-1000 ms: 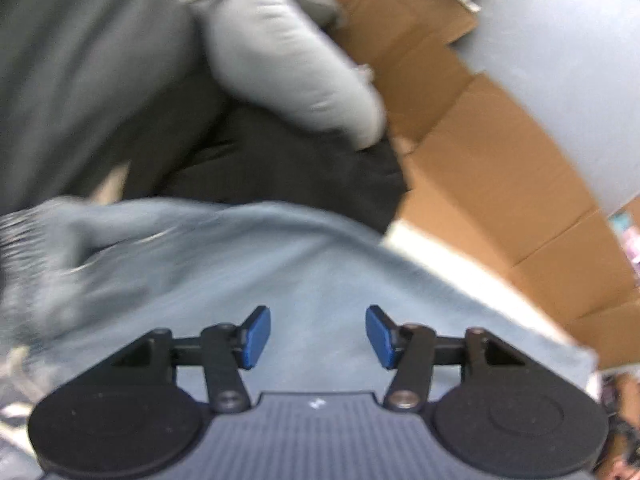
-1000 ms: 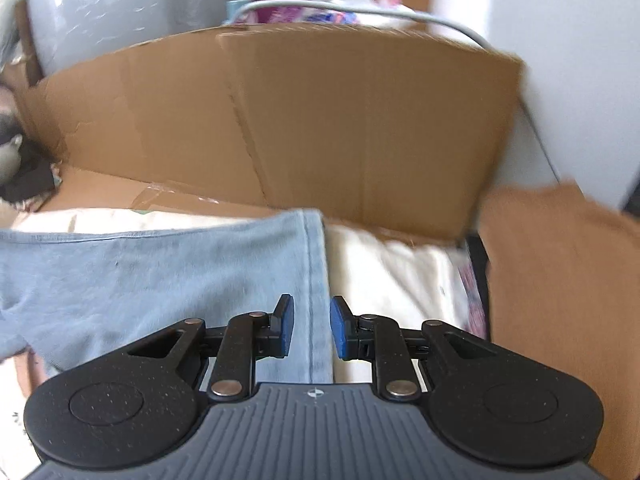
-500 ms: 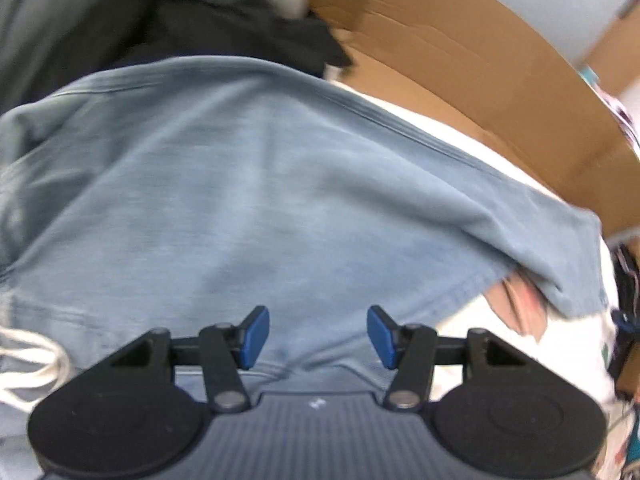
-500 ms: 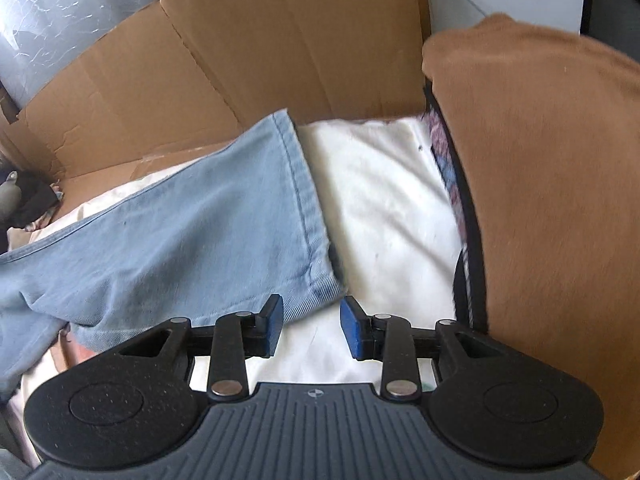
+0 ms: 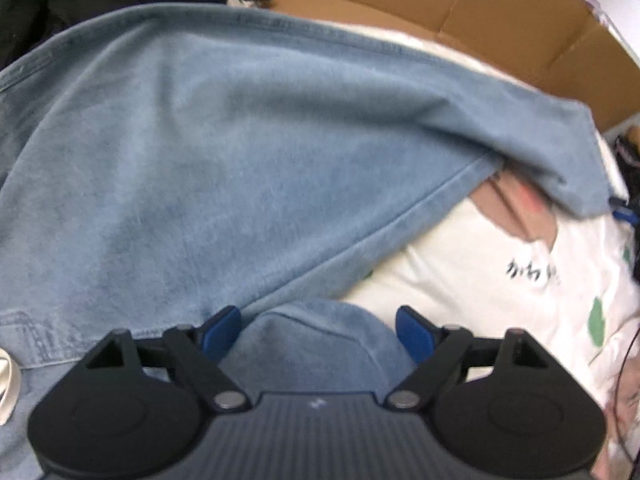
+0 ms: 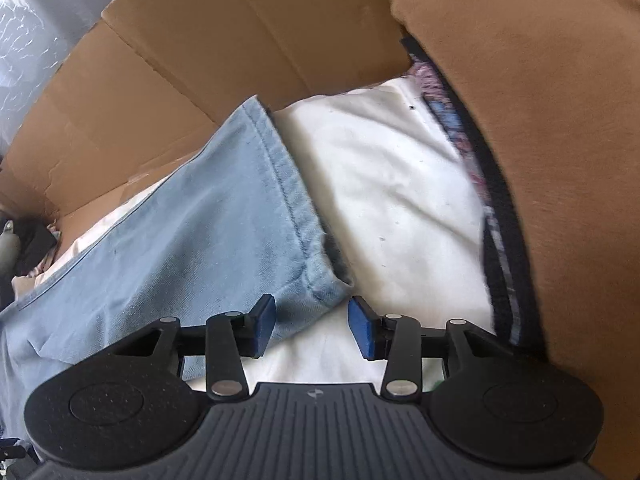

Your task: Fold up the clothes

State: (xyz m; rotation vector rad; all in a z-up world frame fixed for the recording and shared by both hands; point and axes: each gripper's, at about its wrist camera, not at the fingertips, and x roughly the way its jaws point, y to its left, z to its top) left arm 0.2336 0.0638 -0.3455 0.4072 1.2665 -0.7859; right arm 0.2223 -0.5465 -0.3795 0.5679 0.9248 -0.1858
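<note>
Jeans point(image 5: 224, 168) lie on a white printed sheet point(image 5: 500, 280), cardboard point(image 6: 224, 60) behind; left gripper point(image 5: 318, 330) and right gripper point(image 6: 312, 322) jaws are opening, pinching nothing.

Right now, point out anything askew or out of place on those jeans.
The jeans lie crooked: the upper leg sags and bunches over the lower near its hem, hanging slantwise across the white printed cloth. Nothing looks torn or spilled.
</note>
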